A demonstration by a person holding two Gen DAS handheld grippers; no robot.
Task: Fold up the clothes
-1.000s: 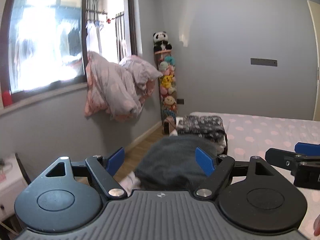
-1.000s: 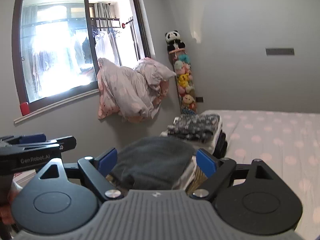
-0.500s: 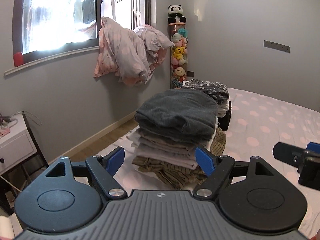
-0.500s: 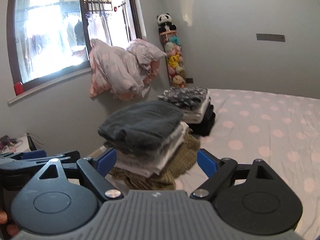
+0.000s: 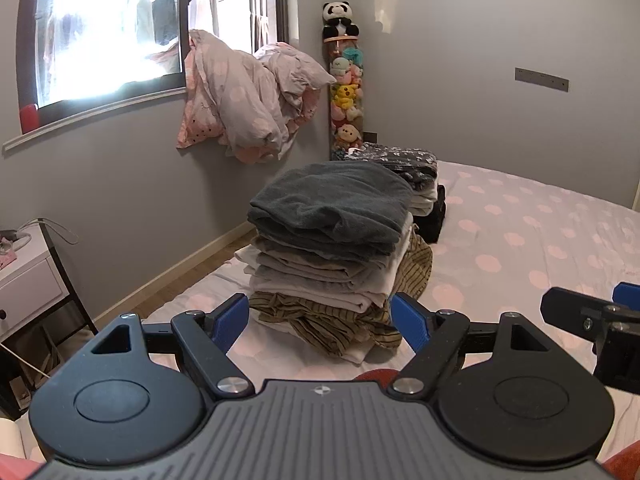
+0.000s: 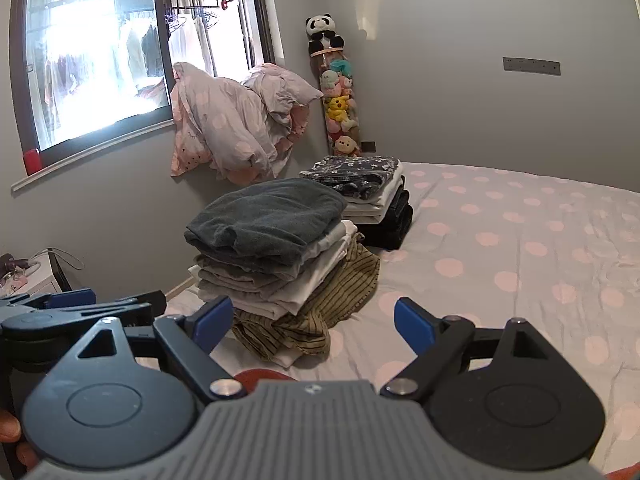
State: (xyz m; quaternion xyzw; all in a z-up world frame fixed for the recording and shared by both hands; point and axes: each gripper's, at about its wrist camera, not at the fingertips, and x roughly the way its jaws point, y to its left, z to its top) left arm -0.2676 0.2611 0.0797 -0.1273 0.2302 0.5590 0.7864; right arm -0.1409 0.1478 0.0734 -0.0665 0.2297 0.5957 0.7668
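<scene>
Two folded stacks (image 5: 332, 240) on bed (image 5: 520, 240).

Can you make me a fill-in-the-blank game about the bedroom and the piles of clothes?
1. The top piece on the near stack of clothes is dark ____.
2. A ____ toy sits on top of the tall holder of plush toys.
3. The bedsheet is dotted with ____ spots.
4. Both the left gripper and the right gripper are ____ and hold nothing.

Missing words: grey; panda; pink; open
</scene>
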